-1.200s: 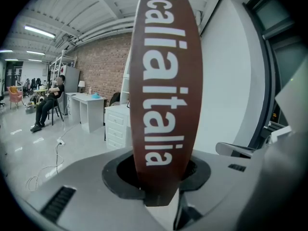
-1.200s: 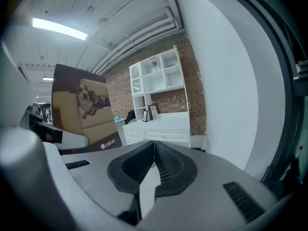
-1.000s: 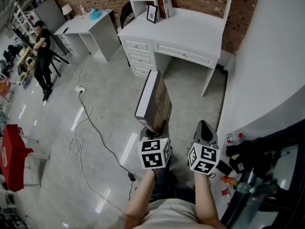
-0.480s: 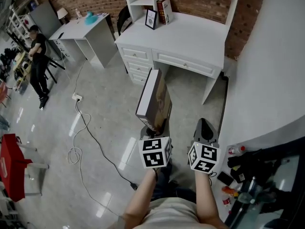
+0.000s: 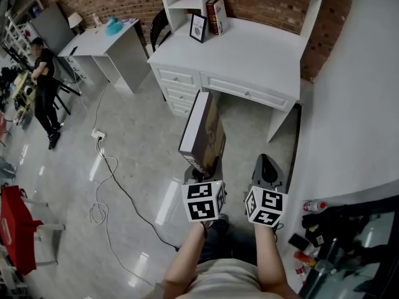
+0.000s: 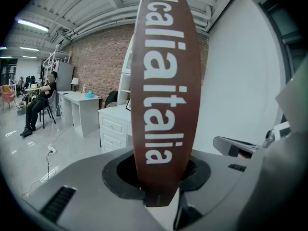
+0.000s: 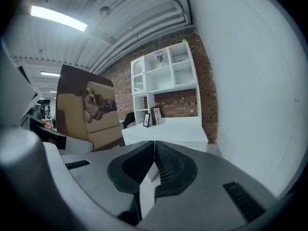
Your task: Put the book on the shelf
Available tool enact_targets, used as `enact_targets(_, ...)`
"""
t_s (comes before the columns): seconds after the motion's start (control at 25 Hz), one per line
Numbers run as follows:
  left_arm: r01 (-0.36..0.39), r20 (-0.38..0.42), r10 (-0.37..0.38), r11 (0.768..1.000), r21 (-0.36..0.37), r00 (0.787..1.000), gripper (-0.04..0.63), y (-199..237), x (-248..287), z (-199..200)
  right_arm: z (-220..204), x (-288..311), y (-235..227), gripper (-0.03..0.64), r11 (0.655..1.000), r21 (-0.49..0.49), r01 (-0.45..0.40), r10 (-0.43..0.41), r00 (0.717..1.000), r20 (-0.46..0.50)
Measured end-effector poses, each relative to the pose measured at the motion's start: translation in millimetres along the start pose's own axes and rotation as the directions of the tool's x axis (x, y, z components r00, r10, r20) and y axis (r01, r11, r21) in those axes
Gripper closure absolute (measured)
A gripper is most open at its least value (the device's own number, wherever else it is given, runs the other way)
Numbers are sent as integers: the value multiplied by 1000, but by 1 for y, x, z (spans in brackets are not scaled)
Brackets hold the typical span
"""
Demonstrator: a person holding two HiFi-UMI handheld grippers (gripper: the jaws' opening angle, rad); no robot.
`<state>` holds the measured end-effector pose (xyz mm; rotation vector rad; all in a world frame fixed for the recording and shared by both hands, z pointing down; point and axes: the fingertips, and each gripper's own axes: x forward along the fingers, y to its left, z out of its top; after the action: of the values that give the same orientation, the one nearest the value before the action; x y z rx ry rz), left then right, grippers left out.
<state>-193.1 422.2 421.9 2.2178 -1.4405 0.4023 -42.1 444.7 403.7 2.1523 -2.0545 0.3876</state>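
Right, left gripper [image 5: 202,170] is clamped on the book's [image 5: 201,128] bottom edge, book upright; right gripper [image 5: 268,167] just beside it, jaws together on nothing.

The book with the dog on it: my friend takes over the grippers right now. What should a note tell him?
Left gripper: shut on the book, held upright.
Right gripper: shut, empty.
Shelf: on the white desk ahead, across the floor.
Done: book is in hand.
Left: walk to the desk, set the book on the shelf.
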Motion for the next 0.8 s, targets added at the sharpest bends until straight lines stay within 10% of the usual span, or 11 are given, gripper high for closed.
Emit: enact_targets(0.8,-3,-31,3,1000,-14,1000,446,11,105,40,17,111,-19,600,1000,-18,-23,22,999,-44)
